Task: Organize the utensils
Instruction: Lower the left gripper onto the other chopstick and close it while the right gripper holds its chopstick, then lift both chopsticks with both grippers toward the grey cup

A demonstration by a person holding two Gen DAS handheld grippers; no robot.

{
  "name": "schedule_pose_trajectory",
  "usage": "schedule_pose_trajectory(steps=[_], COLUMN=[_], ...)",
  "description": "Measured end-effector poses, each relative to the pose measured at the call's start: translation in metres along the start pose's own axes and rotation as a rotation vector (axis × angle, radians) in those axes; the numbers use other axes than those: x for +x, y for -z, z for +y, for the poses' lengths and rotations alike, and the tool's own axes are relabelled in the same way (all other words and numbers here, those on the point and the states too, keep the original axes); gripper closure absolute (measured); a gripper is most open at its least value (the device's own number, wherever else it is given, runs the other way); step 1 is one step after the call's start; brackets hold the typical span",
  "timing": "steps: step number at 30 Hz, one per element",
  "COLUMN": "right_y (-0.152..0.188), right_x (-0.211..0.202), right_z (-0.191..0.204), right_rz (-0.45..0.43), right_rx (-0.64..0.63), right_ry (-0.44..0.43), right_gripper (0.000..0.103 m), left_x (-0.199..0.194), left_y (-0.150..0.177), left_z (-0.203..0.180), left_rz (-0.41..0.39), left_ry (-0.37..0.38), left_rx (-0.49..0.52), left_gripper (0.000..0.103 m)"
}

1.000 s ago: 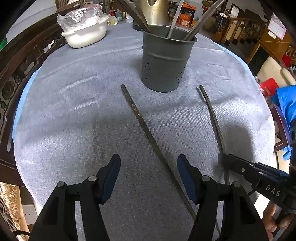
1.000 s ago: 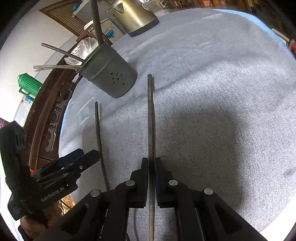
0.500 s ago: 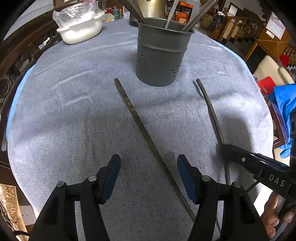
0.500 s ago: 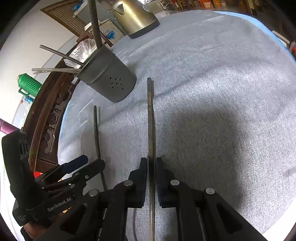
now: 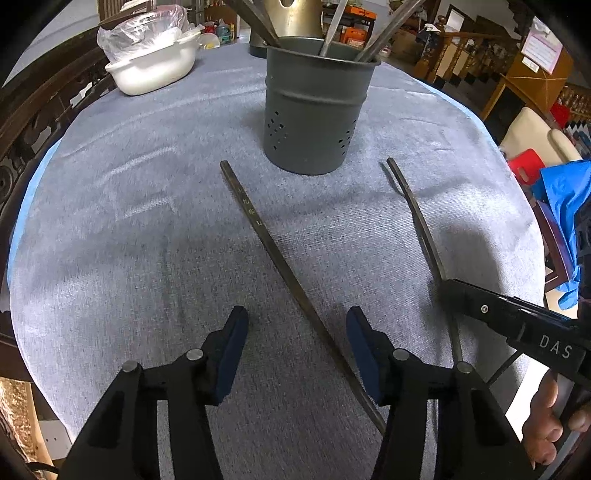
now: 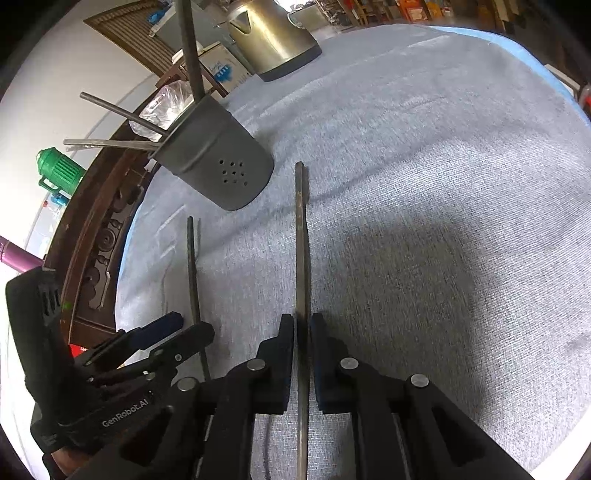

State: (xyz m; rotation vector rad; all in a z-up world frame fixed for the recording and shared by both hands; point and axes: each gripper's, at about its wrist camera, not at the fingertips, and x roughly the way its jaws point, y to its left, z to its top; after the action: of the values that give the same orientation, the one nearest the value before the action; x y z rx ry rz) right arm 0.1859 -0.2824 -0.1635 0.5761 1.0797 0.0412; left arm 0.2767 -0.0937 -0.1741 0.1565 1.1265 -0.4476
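Observation:
Two dark chopsticks lie on the grey tablecloth in front of the grey perforated utensil holder (image 5: 314, 122) (image 6: 221, 166), which holds several utensils. One chopstick (image 5: 258, 221) (image 6: 192, 277) runs diagonally between the blue pads of my left gripper (image 5: 297, 317) (image 6: 194, 325). Those jaws are closing, with a gap still showing on both sides of the stick. My right gripper (image 6: 303, 328) (image 5: 448, 291) is shut on the lower part of the other chopstick (image 6: 301, 240) (image 5: 421, 221), whose far end points towards the holder.
A white bowl with a plastic bag (image 5: 155, 70) stands at the back left and a metal kettle (image 6: 273, 33) behind the holder. A carved dark wood rail (image 6: 99, 236) borders the table's left edge. A green jug (image 6: 59, 173) and blue cloth (image 5: 565, 184) lie beyond the table.
The left gripper's pads have come a little closer together around the diagonal chopstick. The right gripper has stayed shut on its chopstick in the same place.

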Motion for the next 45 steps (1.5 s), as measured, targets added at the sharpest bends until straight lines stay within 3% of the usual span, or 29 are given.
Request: schedule_pose_trajectory(steps=[10,21,31,36,41,45], right_y=[0.0,0.0,-0.002,-0.009,-0.025,-0.045], right_x=[0.001,0.001,0.001,0.003,-0.004,-0.005], right_z=[-0.001,-0.002,-0.002,-0.007,-0.005,0.005], right_rz=[-0.006,-0.008,-0.006,0.04,0.0,-0.038], right_rx=[0.001,0.0,0.0,0.034,0.012,-0.019], right_ry=[-0.01,-0.014,-0.019,-0.049,-0.049,-0.03], right_gripper=[0.091,0.091,0.091,0.091,0.083,0.074], left_x=[0.001,-0.003,-0.008,-0.01,-0.021,-0.026], left_y=[0.002,0.008,0.017,0.016,0.009,-0.005], left_z=[-0.007,0.007,0.015,0.02,0.036,0.044], left_rz=[-0.031,-0.043,-0.02,-0.002,-0.031,-0.053], left_ry=[0.003,0.023,0.069,0.102,0.165,0.151], left_rx=[0.048,0.07,0.093,0.079,0.022,0.005], left_gripper=[0.057,0.08,0.082,0.082,0.082,0.08])
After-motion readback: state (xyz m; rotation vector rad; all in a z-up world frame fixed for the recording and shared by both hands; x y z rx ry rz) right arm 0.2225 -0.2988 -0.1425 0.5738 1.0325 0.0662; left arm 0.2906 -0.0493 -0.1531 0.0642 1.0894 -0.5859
